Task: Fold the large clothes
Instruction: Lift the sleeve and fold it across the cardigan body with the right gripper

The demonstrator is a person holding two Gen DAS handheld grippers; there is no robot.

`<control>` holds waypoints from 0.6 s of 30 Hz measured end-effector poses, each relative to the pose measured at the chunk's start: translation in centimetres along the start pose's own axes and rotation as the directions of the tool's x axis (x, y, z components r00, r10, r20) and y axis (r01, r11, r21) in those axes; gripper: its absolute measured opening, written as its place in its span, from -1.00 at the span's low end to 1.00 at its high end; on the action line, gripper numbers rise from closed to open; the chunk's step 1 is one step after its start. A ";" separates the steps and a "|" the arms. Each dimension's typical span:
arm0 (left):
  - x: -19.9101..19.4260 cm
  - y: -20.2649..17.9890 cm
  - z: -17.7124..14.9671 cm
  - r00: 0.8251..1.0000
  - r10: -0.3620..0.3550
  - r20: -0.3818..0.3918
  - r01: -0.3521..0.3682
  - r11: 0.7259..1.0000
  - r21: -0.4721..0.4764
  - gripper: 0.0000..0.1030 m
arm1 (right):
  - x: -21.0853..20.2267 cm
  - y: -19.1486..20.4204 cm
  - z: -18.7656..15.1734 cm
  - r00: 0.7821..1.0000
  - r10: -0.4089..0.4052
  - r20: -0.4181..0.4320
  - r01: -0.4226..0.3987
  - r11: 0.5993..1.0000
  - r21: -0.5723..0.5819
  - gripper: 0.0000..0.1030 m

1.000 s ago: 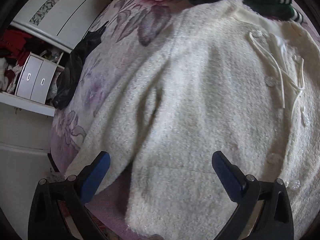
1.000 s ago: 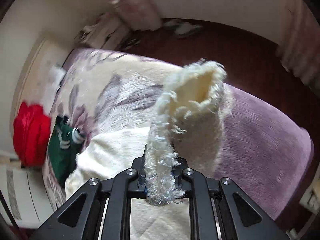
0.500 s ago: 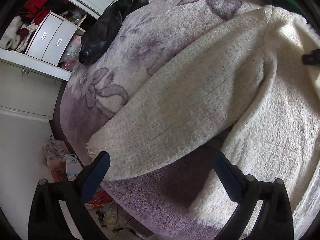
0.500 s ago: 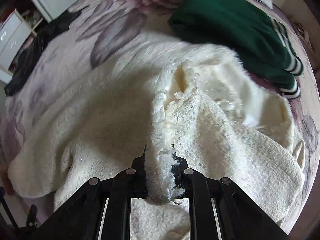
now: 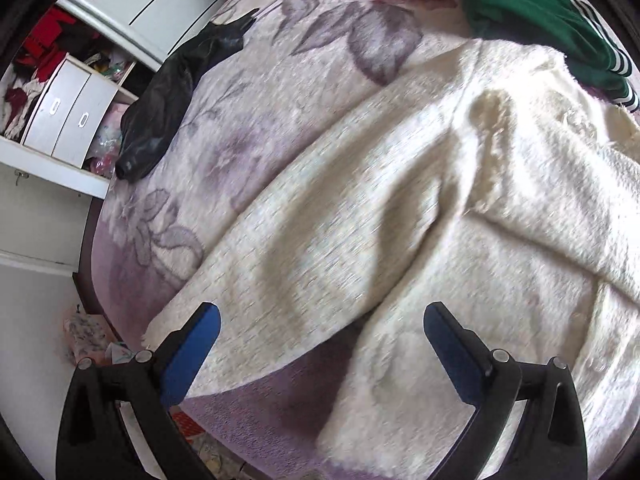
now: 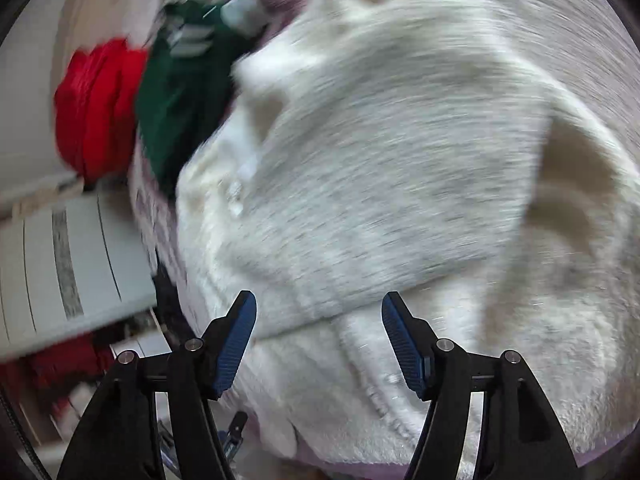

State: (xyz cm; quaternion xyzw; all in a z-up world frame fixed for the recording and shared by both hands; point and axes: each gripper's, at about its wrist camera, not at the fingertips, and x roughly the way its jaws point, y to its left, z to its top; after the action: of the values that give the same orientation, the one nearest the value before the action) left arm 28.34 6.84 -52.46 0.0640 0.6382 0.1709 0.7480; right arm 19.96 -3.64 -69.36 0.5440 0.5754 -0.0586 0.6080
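A large cream woolly cardigan (image 5: 420, 216) lies spread on the bed, one sleeve stretched toward the bed's left edge and a flap folded over its body at the right. My left gripper (image 5: 320, 320) hovers open above the sleeve's end, nothing between its blue pads. In the blurred right wrist view the same cream cardigan (image 6: 400, 152) fills the frame. My right gripper (image 6: 319, 320) has its jaws opening above a folded edge, and the pads press on no cloth.
The bed has a floral purple blanket (image 5: 312, 52). A green striped garment (image 5: 532, 12) lies at the cardigan's far end, a red one (image 6: 96, 108) beside it. A black garment (image 5: 176, 92) lies near the bed's left edge, by a white cabinet (image 5: 60, 112) with drawers.
The right gripper let go of the cream cloth it was pinching and its jaws spread. The left gripper shifted along the sleeve, staying open.
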 end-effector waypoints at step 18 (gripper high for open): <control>5.0 -12.3 8.2 0.998 0.059 -0.010 -0.058 0.996 0.064 1.00 | -2.8 -10.0 9.1 0.992 0.127 0.019 -0.129 0.980 0.150 0.31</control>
State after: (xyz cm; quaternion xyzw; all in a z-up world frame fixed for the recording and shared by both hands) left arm 39.08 -1.95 -59.53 0.1054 0.6455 0.1728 0.7364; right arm 17.90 -15.82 -75.51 0.6241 0.5303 -0.0655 0.5701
